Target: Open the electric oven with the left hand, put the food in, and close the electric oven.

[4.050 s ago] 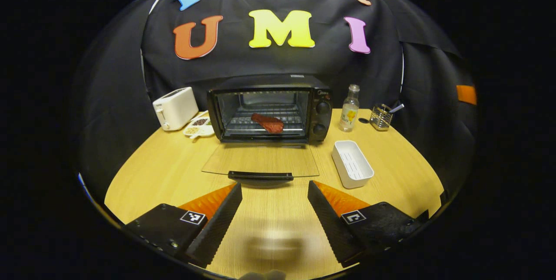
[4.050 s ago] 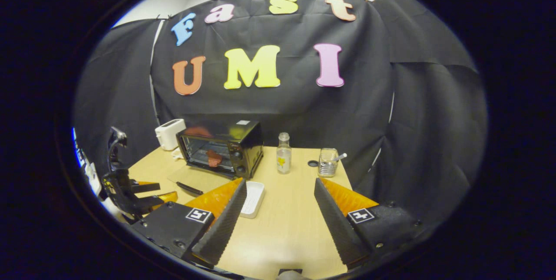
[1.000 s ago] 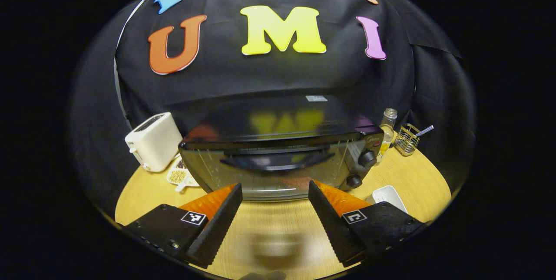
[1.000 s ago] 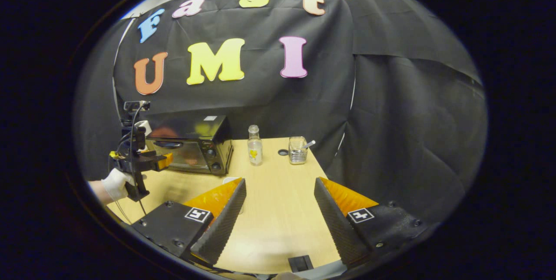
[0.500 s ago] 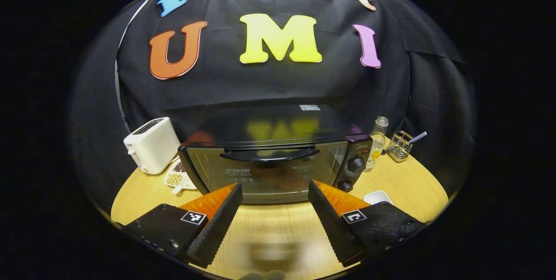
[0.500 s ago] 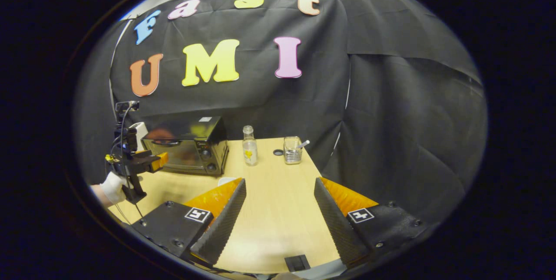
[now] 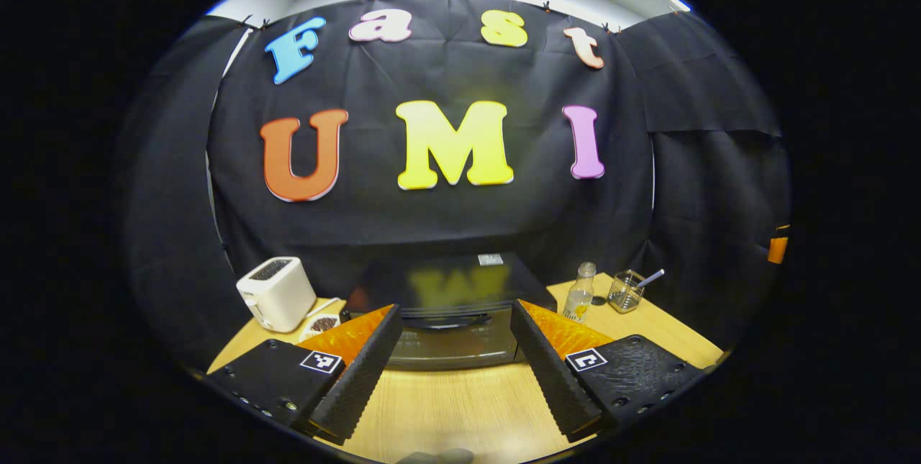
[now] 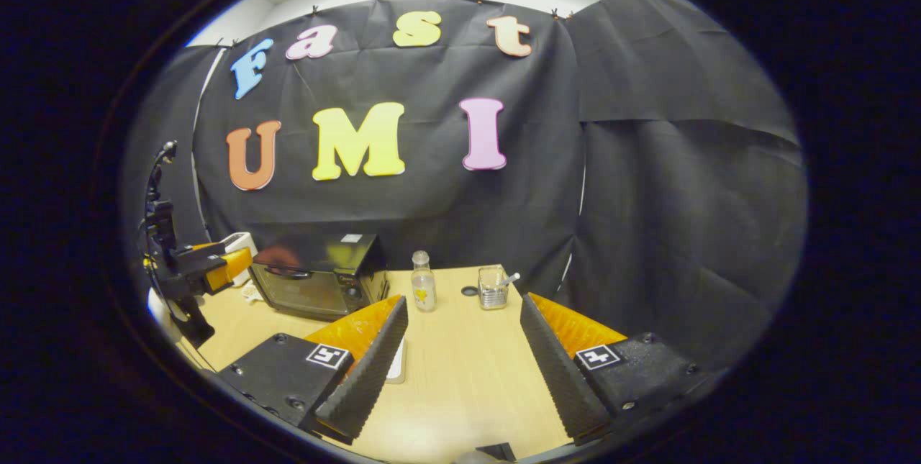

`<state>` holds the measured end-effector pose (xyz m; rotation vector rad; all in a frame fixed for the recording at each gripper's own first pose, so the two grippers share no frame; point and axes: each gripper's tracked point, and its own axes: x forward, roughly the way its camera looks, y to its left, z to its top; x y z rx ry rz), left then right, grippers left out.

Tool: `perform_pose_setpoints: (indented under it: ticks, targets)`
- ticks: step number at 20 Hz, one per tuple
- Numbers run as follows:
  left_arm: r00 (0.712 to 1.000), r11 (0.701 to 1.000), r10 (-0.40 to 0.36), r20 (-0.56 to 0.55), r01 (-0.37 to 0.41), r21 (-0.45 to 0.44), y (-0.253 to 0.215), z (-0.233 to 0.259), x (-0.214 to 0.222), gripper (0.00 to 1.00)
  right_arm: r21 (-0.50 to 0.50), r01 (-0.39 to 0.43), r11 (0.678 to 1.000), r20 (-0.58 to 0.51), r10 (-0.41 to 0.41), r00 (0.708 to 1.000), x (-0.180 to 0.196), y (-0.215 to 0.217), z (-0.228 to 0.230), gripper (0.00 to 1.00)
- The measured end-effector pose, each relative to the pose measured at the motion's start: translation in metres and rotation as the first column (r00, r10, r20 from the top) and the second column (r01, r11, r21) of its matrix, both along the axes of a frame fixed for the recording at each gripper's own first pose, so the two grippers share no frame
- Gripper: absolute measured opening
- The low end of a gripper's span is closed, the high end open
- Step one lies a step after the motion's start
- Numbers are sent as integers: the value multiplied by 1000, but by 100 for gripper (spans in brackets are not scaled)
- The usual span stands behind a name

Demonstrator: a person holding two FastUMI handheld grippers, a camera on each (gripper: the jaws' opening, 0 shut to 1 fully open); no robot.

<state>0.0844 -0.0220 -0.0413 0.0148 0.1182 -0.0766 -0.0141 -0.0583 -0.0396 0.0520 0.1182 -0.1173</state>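
The left gripper (image 7: 455, 349) is raised above the wooden table (image 7: 460, 406), fingers spread and holding nothing, facing the electric oven (image 7: 450, 306), which stands door shut just beyond its fingertips, while the right gripper (image 8: 464, 360) hovers wide open over bare table, the food behind the dark glass too dim to discern.

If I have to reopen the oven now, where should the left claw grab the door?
Grip the black bar handle along the top of the oven door, coming from the front. It stands off the glass and runs level, so fingers closing above and below would likely seat. The left claw is open.
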Motion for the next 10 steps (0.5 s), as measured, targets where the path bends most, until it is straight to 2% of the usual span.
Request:
perform_pose_setpoints:
  ticks: [3,5,8,10]
  targets:
    - [998,1000,15,60,-14,-8,2,35,-40,97,-45,-20,999,53,22,998,-12,-5,16,100]
    - [996,999,38,85,-37,-16,5,53,-66,97,-33,-34,999,90,37,995,-21,-8,28,99]
    - [987,996,88,135,-83,-43,8,71,-99,97,-20,-86,996,127,88,988,-34,-9,34,100]
    - [984,993,116,136,-112,-34,7,69,-120,96,-27,-108,994,115,110,987,-34,-13,24,100]
